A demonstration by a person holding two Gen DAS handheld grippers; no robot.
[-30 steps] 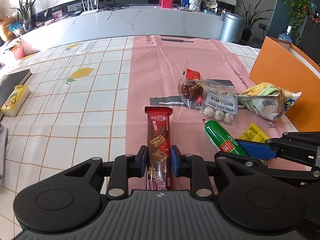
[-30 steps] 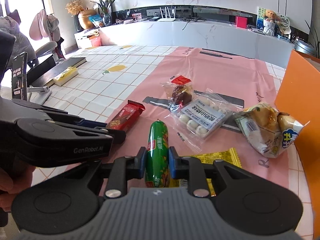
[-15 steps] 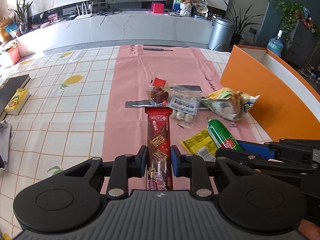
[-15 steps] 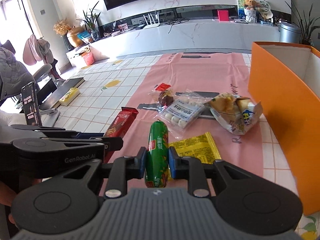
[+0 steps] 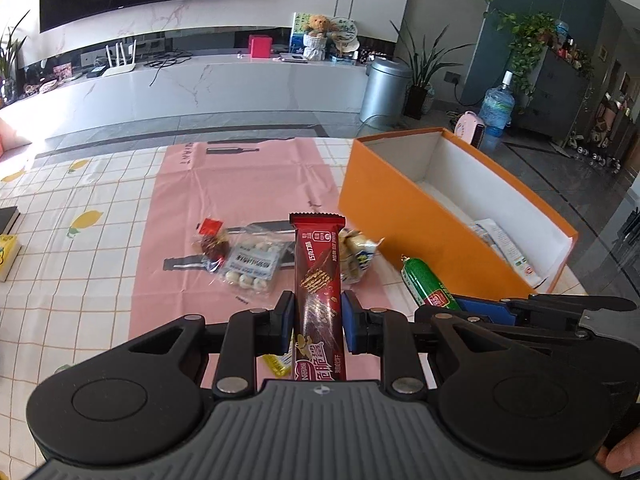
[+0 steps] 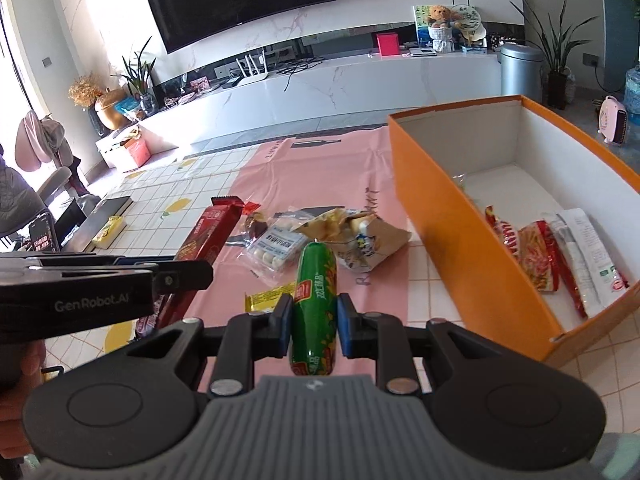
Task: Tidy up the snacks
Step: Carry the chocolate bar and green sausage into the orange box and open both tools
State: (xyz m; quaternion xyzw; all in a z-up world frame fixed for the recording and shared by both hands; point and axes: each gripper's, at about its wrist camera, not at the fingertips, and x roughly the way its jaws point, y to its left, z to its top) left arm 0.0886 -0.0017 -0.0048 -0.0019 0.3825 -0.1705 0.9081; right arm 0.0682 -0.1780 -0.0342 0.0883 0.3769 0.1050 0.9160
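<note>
Both snacks are up off the bench now; a second ago they lay on the pink mat, and the orange box [image 6: 448, 216] has swung into full view, so the drop-off looks close; the left gripper [image 5: 317, 318] has its fingers clamped on the red wafer bar [image 5: 318, 280], the right gripper [image 6: 311, 326] has its fingers clamped on the green sausage [image 6: 314, 308]. Count: two in hand; four on the bench, namely one date pack [image 5: 212, 242], one white-ball pack [image 5: 250, 266], one bread bag [image 6: 368, 240], one yellow sachet [image 6: 268, 296]; at least three packets in the box.
</note>
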